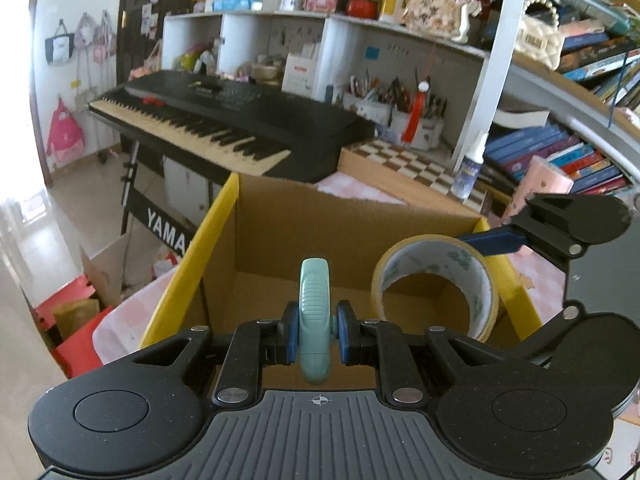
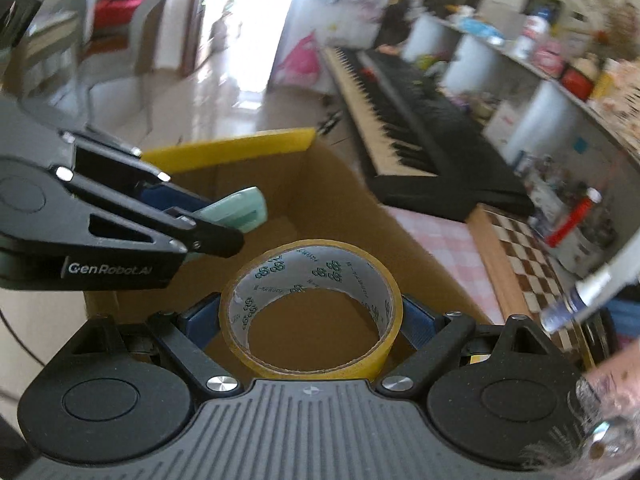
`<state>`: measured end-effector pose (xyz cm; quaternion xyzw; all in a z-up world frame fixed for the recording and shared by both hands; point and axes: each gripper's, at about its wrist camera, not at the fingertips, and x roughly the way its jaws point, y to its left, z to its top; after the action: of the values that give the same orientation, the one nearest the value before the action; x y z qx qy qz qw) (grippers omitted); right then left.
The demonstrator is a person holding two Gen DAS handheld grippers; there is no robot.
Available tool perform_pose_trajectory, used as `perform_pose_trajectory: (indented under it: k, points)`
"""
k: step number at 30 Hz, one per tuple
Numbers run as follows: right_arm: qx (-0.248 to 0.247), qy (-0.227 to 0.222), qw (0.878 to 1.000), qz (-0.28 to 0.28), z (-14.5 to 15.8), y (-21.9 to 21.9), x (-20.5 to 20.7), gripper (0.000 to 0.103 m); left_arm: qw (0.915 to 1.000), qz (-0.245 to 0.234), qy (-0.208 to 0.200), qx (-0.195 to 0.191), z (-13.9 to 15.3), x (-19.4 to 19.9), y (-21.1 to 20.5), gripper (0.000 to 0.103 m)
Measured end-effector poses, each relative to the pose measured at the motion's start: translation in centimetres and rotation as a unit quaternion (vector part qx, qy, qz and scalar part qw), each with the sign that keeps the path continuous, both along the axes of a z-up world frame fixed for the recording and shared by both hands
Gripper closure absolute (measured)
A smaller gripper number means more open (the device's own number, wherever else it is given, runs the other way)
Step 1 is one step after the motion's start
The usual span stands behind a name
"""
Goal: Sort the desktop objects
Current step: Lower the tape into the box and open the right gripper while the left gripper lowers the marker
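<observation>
My left gripper (image 1: 318, 334) is shut on a mint-green utility knife (image 1: 315, 320) and holds it over the open cardboard box (image 1: 224, 232) with yellow-taped rims. My right gripper (image 2: 312, 316) is shut on a roll of yellow tape (image 2: 312, 312) and holds it over the same box (image 2: 332, 200). In the left wrist view the tape roll (image 1: 436, 284) hangs at the right, held by the right gripper (image 1: 496, 240). In the right wrist view the left gripper (image 2: 216, 216) with the knife (image 2: 240, 210) sits at the left, above the box.
A black Yamaha keyboard (image 1: 224, 120) stands behind the box. A checkerboard (image 1: 416, 164) and a small bottle (image 1: 472, 164) lie on the pink-checked desk (image 1: 352, 192). Shelves with books (image 1: 560, 152) and pen holders (image 1: 400, 108) line the right. A red stool (image 1: 76, 320) stands on the floor at the left.
</observation>
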<state>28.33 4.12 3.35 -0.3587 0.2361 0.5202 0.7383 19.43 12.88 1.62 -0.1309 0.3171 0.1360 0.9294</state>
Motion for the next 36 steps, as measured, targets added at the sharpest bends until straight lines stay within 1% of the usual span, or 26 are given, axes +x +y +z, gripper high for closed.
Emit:
perform_pose_trajectory:
  k: [3,8,12,16,26,36]
  points:
    - [-0.026,-0.003,0.999,0.025,-0.8,0.7,0.2,0.012,0.9999,0.0,0.013,-0.002,-0.5,0.4,-0.1,0.085]
    - [-0.055,-0.007,0.997,0.054,-1.8,1.3,0.7,0.012,0.9994,-0.003,0.035,-0.005,-1.2,1.1,-0.4,0.085]
    - [-0.07,-0.008,0.995,0.068,-2.4,1.4,0.9,0.012,0.9987,-0.003,0.049,-0.012,-1.8,1.4,-0.4,0.085]
    - [-0.085,-0.006,0.993,0.081,-2.9,1.5,1.0,0.012,0.9982,-0.006,0.059,-0.01,-2.1,1.5,-0.7,0.085]
    - [-0.115,-0.014,0.987,0.114,-3.5,1.9,0.9,0.012,0.9971,-0.01,0.074,-0.012,-2.7,1.8,-1.2,0.085]
    - [-0.122,-0.016,0.985,0.118,-3.6,1.9,0.9,0.012,0.9974,-0.001,0.07,-0.015,-2.7,1.7,-1.0,0.084]
